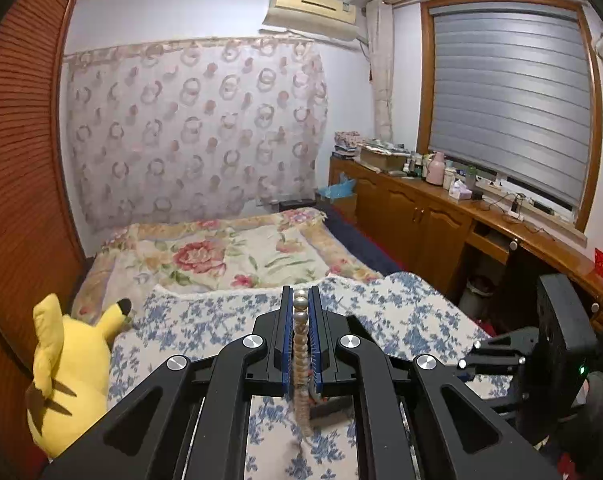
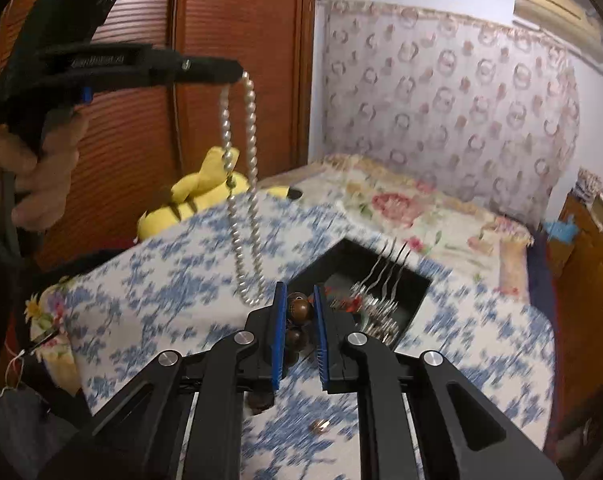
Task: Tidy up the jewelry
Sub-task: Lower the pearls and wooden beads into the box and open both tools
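A white pearl necklace (image 1: 300, 332) runs between the blue pads of my left gripper (image 1: 300, 294), which is shut on it. In the right wrist view the left gripper (image 2: 237, 72) is up at the left, and the pearl necklace (image 2: 250, 128) hangs from it in a long loop above the bed. My right gripper (image 2: 300, 292) is shut on a string of brown wooden beads (image 2: 300, 309), held above a black jewelry box (image 2: 337, 258) with silver pieces inside. The right gripper (image 1: 467, 354) also shows at the right edge of the left wrist view.
The box lies on a bed with a blue floral quilt (image 2: 173, 292). A small coppery ring (image 2: 319, 425) rests on the quilt near me. A yellow plush toy (image 1: 69, 360) sits at the bed's left beside a wooden wardrobe (image 1: 17, 160). A cluttered wooden counter (image 1: 421, 208) runs under the window.
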Demonstrator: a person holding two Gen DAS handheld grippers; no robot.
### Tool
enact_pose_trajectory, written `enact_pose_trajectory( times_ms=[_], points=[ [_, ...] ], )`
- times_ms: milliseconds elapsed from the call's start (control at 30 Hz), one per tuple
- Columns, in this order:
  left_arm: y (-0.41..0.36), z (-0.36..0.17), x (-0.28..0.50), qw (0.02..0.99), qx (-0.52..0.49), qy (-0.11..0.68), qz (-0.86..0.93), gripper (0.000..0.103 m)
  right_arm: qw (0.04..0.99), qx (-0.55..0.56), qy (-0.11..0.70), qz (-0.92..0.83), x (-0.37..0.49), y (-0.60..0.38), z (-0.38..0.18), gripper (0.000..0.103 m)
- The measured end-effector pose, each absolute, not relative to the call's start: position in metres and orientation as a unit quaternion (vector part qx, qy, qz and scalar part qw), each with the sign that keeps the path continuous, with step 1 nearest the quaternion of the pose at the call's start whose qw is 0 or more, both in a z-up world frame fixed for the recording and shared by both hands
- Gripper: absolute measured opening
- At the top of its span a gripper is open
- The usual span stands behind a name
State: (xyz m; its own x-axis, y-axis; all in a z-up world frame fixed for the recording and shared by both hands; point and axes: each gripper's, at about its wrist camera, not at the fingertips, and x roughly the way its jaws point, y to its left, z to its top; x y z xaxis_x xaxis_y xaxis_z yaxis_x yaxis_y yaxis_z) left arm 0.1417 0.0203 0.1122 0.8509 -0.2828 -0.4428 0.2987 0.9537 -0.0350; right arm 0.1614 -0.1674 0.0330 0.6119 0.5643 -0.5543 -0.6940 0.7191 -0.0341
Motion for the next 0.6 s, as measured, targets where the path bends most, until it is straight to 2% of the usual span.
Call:
enact_pose_trajectory(
  times_ms=[367, 600],
  points=[
    [-0.006, 0.140, 0.181, 0.963, 0.017, 0.214, -0.161, 0.007, 0.907, -0.125, 0.245, 0.320, 0.217, -0.172, 0.054, 0.015],
    [-0.018, 0.120, 0.212, 0.956, 0.014, 0.239, -0.169, 0.007, 0.909, -0.128, 0.258, 0.302, 0.243, -0.168, 0.034, 0.015]
  ],
)
